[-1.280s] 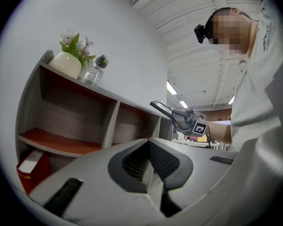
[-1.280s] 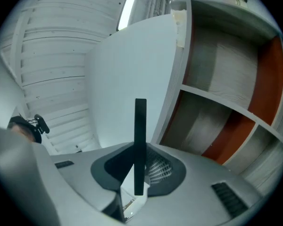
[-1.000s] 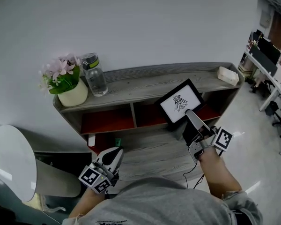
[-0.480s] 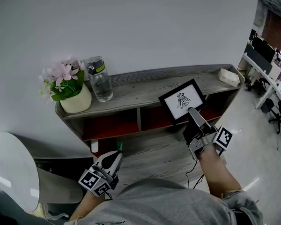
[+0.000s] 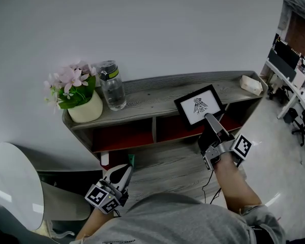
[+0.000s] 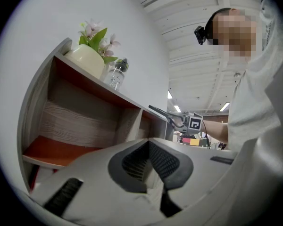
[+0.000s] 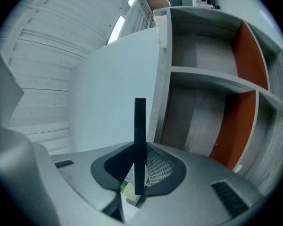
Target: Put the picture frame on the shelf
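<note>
The black picture frame (image 5: pixel 199 105), white inside with a small dark drawing, is tilted over the front edge of the grey wooden shelf (image 5: pixel 157 93). My right gripper (image 5: pixel 209 120) is shut on its lower edge. In the right gripper view the frame (image 7: pixel 140 135) stands edge-on between the pads, with the shelf's compartments (image 7: pixel 203 79) beyond. My left gripper (image 5: pixel 125 170) hangs low at the left, shut and holding nothing. The left gripper view shows its closed pads (image 6: pixel 148 161) and, far off, the frame (image 6: pixel 158 111).
On the shelf top stand a pot of pink flowers (image 5: pixel 82 105) and a clear water bottle (image 5: pixel 112 88) at the left, and a small pale box (image 5: pixel 250 84) at the right end. A white round table (image 5: pixel 15 187) is at the lower left. Below are red-backed compartments (image 5: pixel 124 136).
The right gripper has carried the frame a little up and away, from in front of the compartments to over the shelf top's front edge. The left gripper has hardly moved.
</note>
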Tool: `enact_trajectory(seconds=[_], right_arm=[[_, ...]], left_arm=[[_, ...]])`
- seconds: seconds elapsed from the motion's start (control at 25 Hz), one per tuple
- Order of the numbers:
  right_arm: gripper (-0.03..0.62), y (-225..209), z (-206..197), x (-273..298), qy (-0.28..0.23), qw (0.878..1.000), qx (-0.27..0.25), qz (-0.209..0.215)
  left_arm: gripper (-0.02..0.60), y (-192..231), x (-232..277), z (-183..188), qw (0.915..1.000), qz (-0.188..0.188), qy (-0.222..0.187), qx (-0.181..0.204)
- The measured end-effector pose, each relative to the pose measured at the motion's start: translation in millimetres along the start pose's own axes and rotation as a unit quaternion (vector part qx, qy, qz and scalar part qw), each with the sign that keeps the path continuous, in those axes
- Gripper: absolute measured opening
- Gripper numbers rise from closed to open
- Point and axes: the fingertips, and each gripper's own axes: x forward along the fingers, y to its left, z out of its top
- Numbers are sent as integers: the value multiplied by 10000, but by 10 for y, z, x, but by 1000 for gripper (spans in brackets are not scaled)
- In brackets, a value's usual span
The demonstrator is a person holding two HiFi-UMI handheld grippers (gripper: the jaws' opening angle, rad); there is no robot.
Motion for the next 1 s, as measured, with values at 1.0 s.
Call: enact_trajectory(seconds=[1.0], right_arm=[[143, 60, -137, 254, 193, 9997, 160, 73]], left_arm=[[8, 31, -37, -65, 9999, 86, 50, -105]])
